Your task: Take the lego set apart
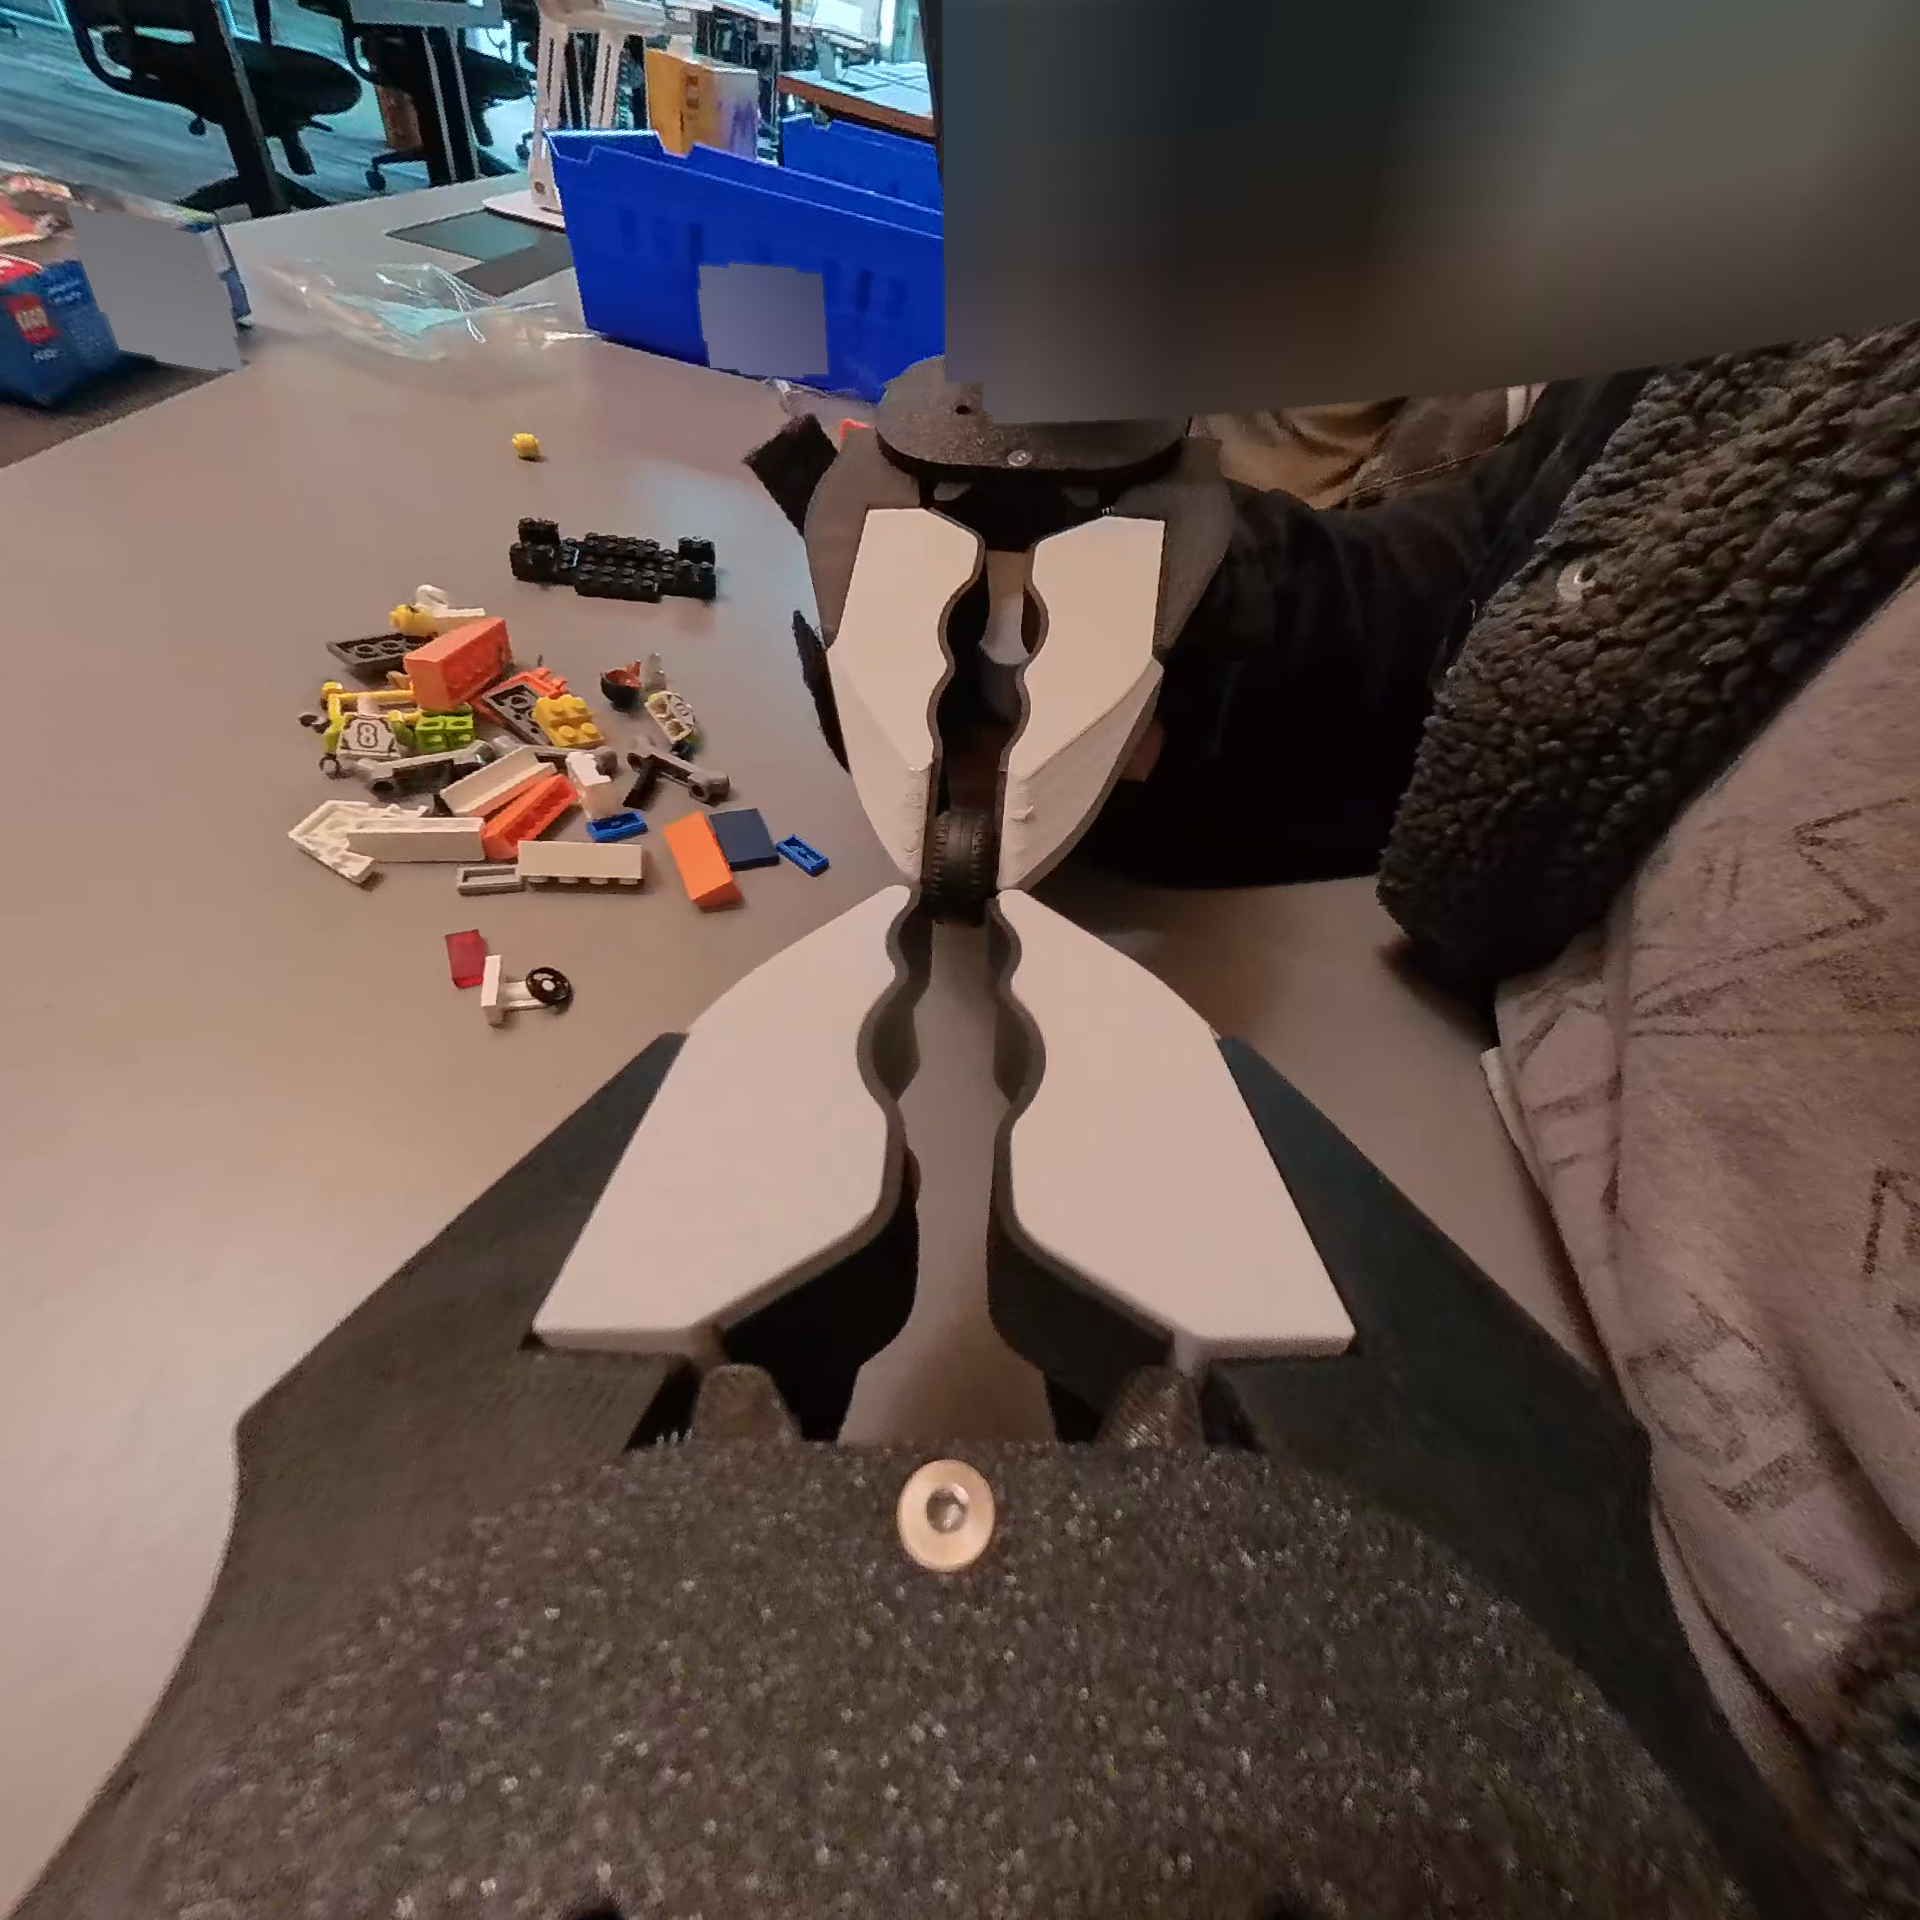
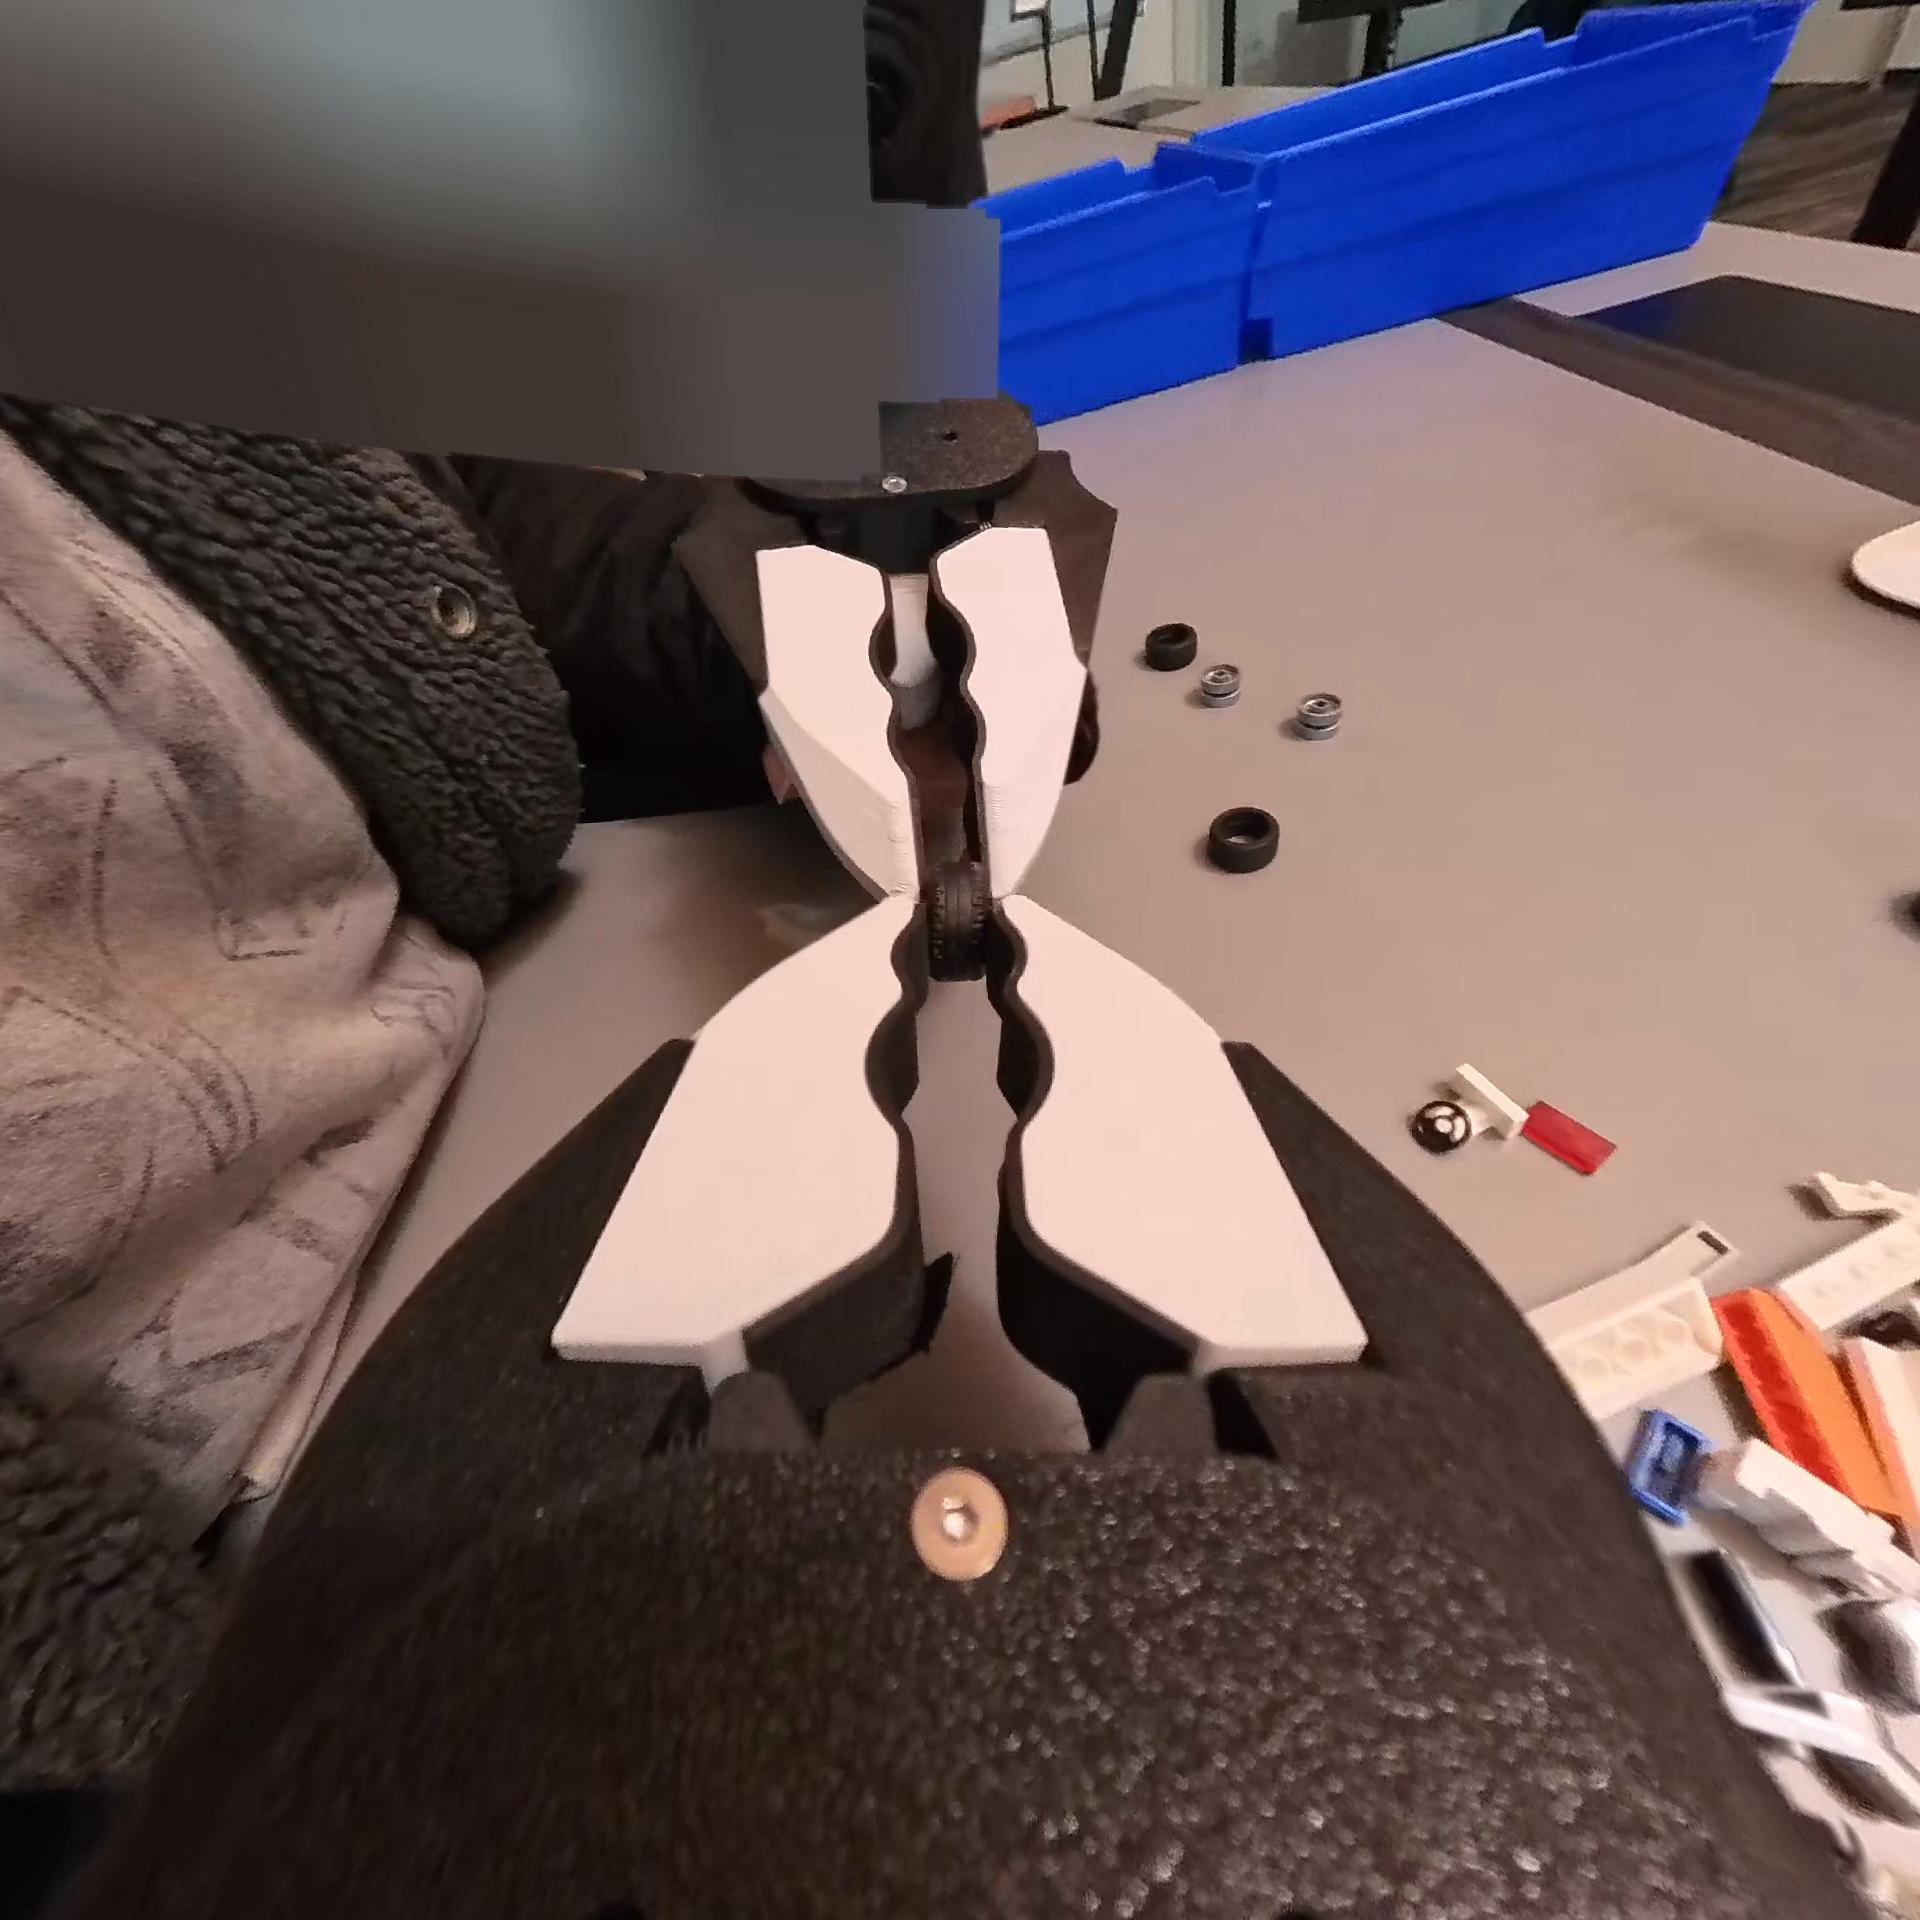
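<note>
A small black Lego wheel (image 1: 958, 862) is pinched between both grippers, which meet tip to tip above the grey table (image 1: 312, 1143). My left gripper (image 1: 958, 914) reaches in from the near side, shut on the wheel. My right gripper (image 1: 961, 831) faces it from the far side, also shut on the wheel. In the right wrist view the wheel (image 2: 956, 925) sits between the tips of my right gripper (image 2: 956, 940), with the left gripper (image 2: 951, 878) opposite. Whether each grips tyre or rim is hidden.
A pile of loose Lego pieces (image 1: 499, 758) and a black chassis plate (image 1: 613, 561) lie to the left. Two loose tyres (image 2: 1242, 836) and two grey rims (image 2: 1320, 717) lie on the table. Blue bins (image 1: 748, 239) stand behind. A person's fleece sleeve (image 1: 1558, 675) is close by. Only a small space, under 4 cm, lies between the two pairs of fingers.
</note>
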The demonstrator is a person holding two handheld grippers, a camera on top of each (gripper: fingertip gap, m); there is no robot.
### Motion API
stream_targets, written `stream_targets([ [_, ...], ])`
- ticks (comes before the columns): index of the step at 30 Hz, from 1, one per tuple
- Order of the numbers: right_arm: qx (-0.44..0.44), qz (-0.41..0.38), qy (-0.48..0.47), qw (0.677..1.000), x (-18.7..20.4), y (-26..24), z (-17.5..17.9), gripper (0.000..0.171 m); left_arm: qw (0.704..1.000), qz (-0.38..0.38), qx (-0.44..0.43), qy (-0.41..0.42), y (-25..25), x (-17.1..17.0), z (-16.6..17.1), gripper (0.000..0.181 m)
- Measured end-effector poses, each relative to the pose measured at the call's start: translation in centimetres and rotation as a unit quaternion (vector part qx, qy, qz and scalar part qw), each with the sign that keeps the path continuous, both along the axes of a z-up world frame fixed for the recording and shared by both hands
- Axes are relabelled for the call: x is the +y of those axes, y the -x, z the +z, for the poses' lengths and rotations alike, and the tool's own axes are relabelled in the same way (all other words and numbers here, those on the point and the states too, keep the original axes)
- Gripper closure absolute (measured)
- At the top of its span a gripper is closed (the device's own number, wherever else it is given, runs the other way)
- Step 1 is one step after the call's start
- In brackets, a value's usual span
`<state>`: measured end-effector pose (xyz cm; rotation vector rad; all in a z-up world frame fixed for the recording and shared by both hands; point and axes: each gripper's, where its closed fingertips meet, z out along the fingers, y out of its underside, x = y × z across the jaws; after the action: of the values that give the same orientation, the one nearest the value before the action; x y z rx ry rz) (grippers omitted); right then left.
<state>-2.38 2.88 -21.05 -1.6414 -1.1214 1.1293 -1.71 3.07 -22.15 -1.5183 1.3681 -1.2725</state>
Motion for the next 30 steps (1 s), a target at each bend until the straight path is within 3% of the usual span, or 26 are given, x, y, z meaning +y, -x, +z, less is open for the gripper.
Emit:
stream_targets([
  [28,-0.066,-0.038,-0.039,0.996,0.7,-0.3,-2.1,0.162,0.994,0.035,0.060,-0.087,0.2,0.2,-1.6,0.175],
  [29,-0.069,-0.051,-0.040,0.995,1.0,-0.4,-2.1,0.162,0.994,0.032,0.058,-0.082,0.2,0.1,-1.6,0.178],
  [30,-0.087,-0.081,-0.046,0.992,1.9,-0.9,-2.6,0.162,0.998,-0.031,0.009,-0.047,-0.5,-2.6,-0.2,0.181],
])
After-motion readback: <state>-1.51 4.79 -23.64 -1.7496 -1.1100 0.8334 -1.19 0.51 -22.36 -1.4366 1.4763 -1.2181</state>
